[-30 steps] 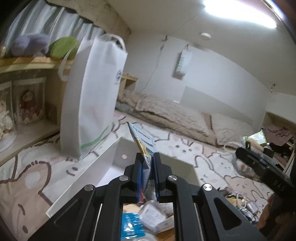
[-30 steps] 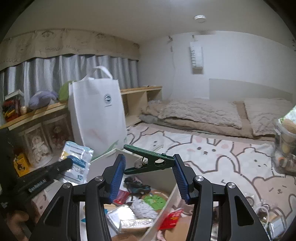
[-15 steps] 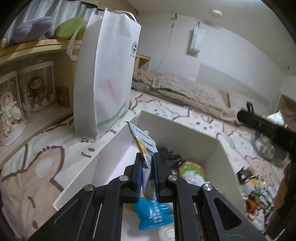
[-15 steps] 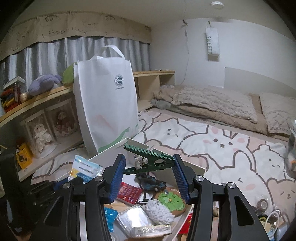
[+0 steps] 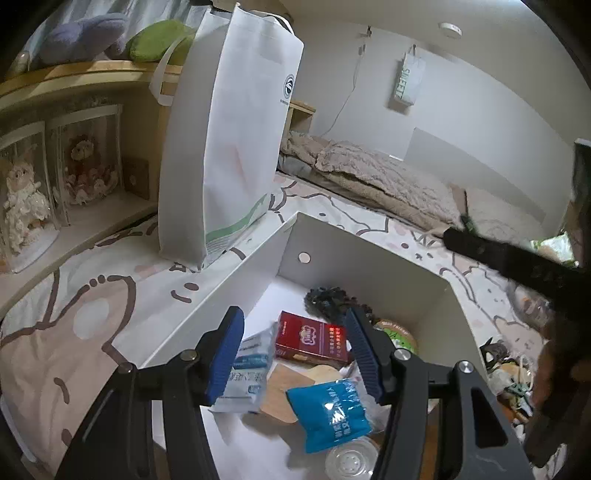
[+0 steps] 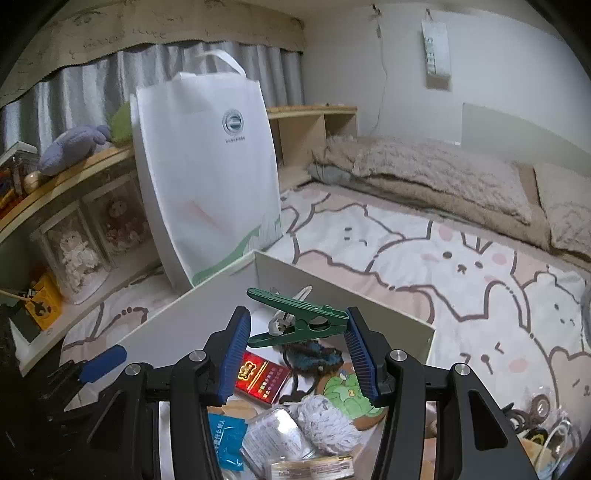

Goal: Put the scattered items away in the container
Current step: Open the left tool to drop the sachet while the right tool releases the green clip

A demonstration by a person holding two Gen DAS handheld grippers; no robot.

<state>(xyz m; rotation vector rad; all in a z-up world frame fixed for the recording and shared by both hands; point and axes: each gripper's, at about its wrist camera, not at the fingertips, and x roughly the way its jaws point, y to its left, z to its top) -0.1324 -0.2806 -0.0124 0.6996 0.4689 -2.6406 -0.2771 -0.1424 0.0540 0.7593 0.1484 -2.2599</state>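
Little print was legible. A hanging wall pouch [image 5: 406, 83], far beyond the left fingers [image 5: 224, 354] and up to the right, carried vertical green letters that read "SWEET". The white tote bag [image 6: 207, 177], beyond the right fingers [image 6: 236, 354] and to the left, bore a round emblem with a line of print too small to read. The red pack [image 5: 314, 339] and the blue sachet [image 5: 328, 415] between the left fingers showed lettering that could not be made out.

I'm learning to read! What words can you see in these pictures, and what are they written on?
"SWEET": hanging wall sign.
White bag: round logo, print under it too small to read.
Red box: gold lettering, blurred.
Blue packet: white print, unreadable.
Curtain valance: faint writing, too blurred.
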